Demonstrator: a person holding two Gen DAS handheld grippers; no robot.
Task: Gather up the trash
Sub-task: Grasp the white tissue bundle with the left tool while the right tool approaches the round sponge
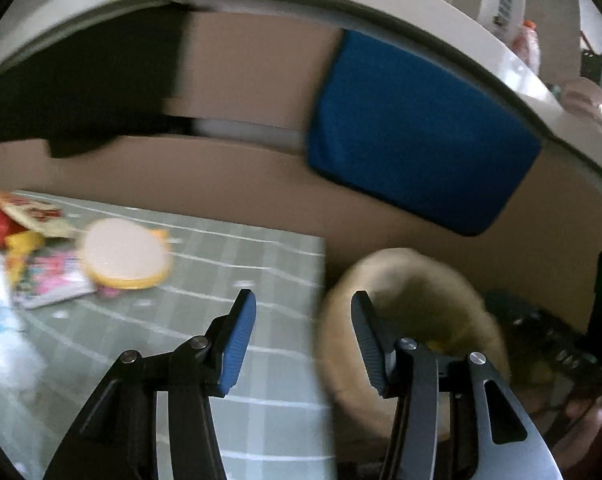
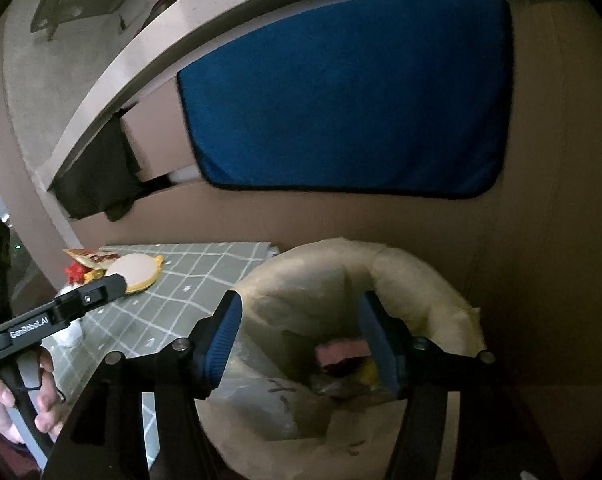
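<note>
A beige paper trash bag stands open right of a green checked mat. Inside it lie a pink wrapper, something yellow and clear plastic. My right gripper is open and empty right over the bag's mouth. My left gripper is open and empty, straddling the mat's right edge and the bag's rim. On the mat lie a round yellow lid, a pink wrapper, a red and yellow packet and white wrappers. The left gripper's body shows in the right wrist view.
A cardboard wall with a blue cloth hung on it stands behind the bag and mat. A black cloth hangs at the left. Dark equipment sits right of the bag.
</note>
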